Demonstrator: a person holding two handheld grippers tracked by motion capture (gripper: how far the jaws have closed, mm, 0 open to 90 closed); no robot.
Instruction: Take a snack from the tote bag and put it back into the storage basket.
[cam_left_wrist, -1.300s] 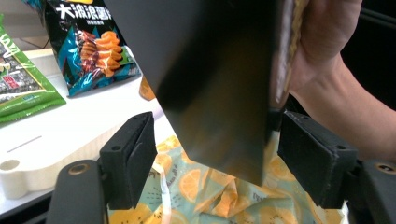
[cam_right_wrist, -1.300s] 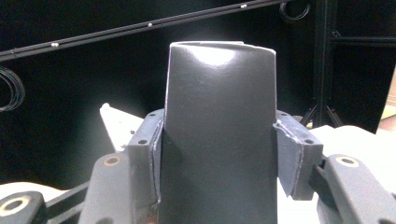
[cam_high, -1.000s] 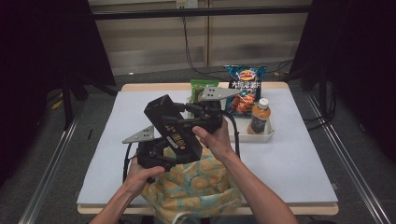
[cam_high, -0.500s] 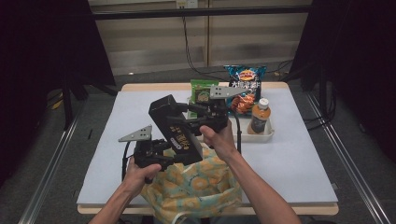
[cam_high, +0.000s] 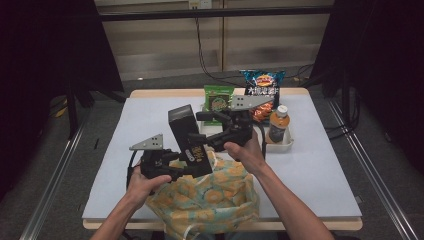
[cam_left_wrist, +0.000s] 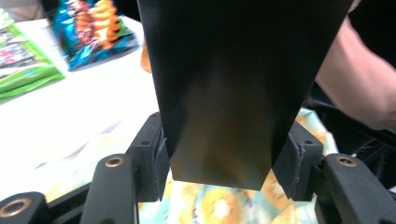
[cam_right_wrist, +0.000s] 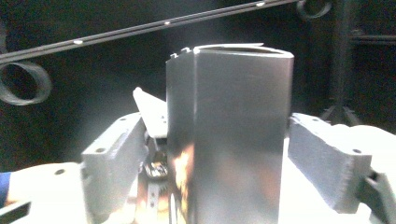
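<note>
A tall black box (cam_high: 189, 141) with a glossy, dark face and some gold print low on one side stands tilted above the near middle of the table. Its lower end sits over a yellow-and-teal patterned bag (cam_high: 210, 197) that lies crumpled at the table's near edge, its mouth upward

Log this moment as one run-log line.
left tongs: shut on black box | right tongs: open, just released, box between jaws | box: above patterned bag | stage: handover to left
</note>
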